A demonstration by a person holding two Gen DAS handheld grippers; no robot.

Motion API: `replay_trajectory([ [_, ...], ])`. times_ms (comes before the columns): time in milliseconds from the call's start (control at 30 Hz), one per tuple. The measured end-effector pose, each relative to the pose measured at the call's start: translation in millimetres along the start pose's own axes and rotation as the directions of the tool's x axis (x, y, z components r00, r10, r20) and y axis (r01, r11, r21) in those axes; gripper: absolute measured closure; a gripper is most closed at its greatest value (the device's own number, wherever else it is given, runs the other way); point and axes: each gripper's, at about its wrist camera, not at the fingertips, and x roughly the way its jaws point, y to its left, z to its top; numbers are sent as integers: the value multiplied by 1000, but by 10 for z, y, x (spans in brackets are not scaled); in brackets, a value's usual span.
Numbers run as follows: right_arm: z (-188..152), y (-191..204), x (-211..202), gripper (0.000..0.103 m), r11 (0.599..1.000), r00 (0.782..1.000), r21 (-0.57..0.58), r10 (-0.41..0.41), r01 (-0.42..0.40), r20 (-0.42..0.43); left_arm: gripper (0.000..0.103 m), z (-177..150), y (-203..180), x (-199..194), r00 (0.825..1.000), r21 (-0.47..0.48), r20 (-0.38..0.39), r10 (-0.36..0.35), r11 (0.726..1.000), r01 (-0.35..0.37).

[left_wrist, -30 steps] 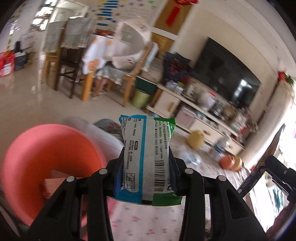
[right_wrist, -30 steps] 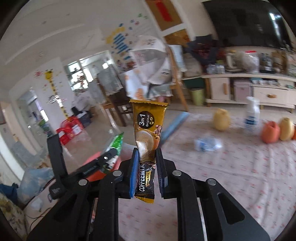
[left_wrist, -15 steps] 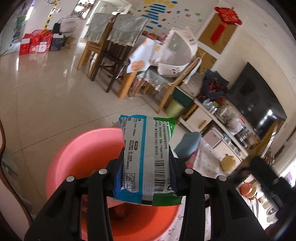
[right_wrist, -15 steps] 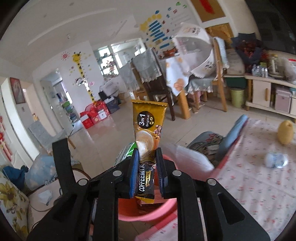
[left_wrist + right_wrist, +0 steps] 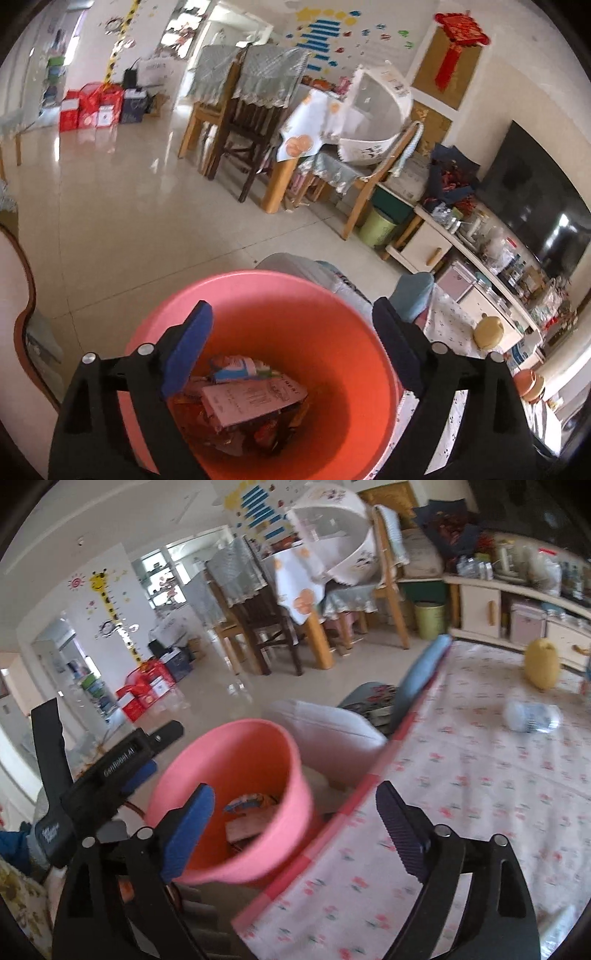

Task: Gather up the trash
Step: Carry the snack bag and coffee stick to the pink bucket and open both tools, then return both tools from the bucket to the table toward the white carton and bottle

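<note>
Left gripper [image 5: 291, 354] over bin [image 5: 354, 332], jaws just spread wide, empty. Right gripper [image 5: 295, 830] likewise, nearer bottle [image 5: 532, 716] lying crosswise, far right on mat [image 5: 461, 794].

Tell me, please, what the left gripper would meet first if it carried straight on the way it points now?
Probably the trash pile in the pink bucket: the open, empty left gripper aims down into its mouth. Depth is hard to judge.
</note>
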Motion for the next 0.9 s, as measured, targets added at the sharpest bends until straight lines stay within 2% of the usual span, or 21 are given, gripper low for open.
replay_trajectory([
  [133, -142, -197, -237, 12, 998, 998, 0, -57, 57, 12, 11, -74, -226, -35, 997, 79, 36, -69, 995, 66],
  [267, -299, -329, -446, 12, 995, 996, -21, -93, 93, 10, 10, -183, -556, -100, 986, 203, 69, -154, 969, 138],
  [333, -366, -373, -560, 12, 993, 993, -39, -115, 115, 14, 9, -249, -702, -103, 981, 253, 57, -188, 953, 168],
  [467, -477, -400, -747, 12, 984, 987, -83, -156, 159, 42, 9, -348, -873, -49, 969, 273, -9, -247, 932, 240],
  [700, -606, -485, -1032, 9, 961, 970, -140, -226, 237, 93, 9, -563, -1245, 6, 964, 380, -119, -240, 885, 267],
  [800, -672, -569, -1131, 9, 955, 963, -135, -251, 263, 98, 9, -671, -1364, 71, 968, 404, -176, -178, 884, 236],
  [900, -722, -649, -1196, 9, 955, 961, -123, -259, 270, 96, 9, -766, -1447, 117, 962, 416, -224, -155, 878, 238],
])
